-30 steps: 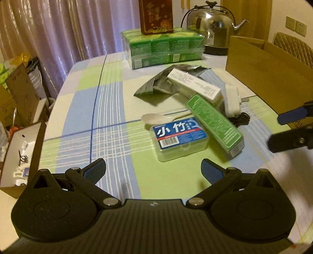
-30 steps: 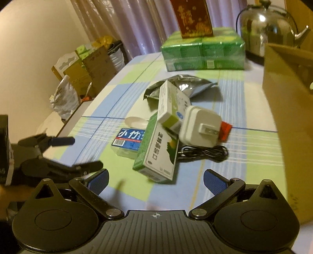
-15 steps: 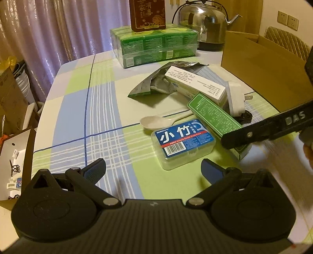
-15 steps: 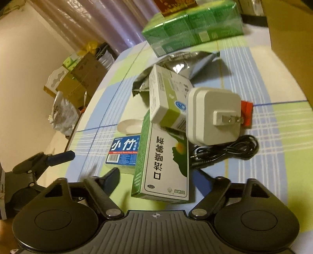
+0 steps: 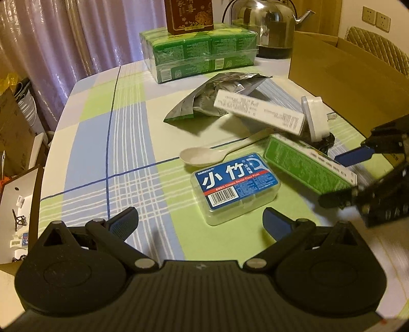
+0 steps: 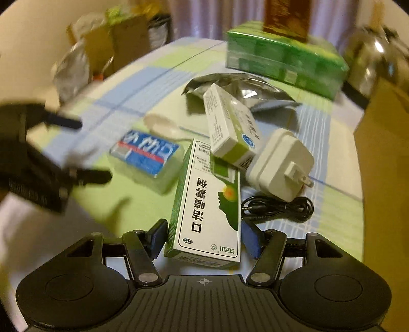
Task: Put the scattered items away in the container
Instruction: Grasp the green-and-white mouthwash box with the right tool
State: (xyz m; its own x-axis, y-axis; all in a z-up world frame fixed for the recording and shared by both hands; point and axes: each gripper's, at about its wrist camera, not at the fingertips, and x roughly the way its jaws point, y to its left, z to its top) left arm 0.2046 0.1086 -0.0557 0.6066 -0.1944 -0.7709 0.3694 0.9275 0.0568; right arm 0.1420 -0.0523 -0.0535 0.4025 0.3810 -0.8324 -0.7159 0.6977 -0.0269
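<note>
Our right claw [image 6: 203,238] straddles the green box [image 6: 209,204] to pinch it, not yet pressed, while our left claw [image 5: 200,221] hangs spread, empty.

Right gripper [image 6: 203,236] fingers [image 6: 156,238] flank the green box [image 6: 208,204].

Lived-in home dining room: checked-cloth worktop [image 5: 107,143], steel kettle [image 5: 265,23] at its far end, purple curtains [image 5: 64,46] behind, padded chair [image 5: 378,51] beside, cardboard clutter [image 5: 15,132] left of it.
</note>
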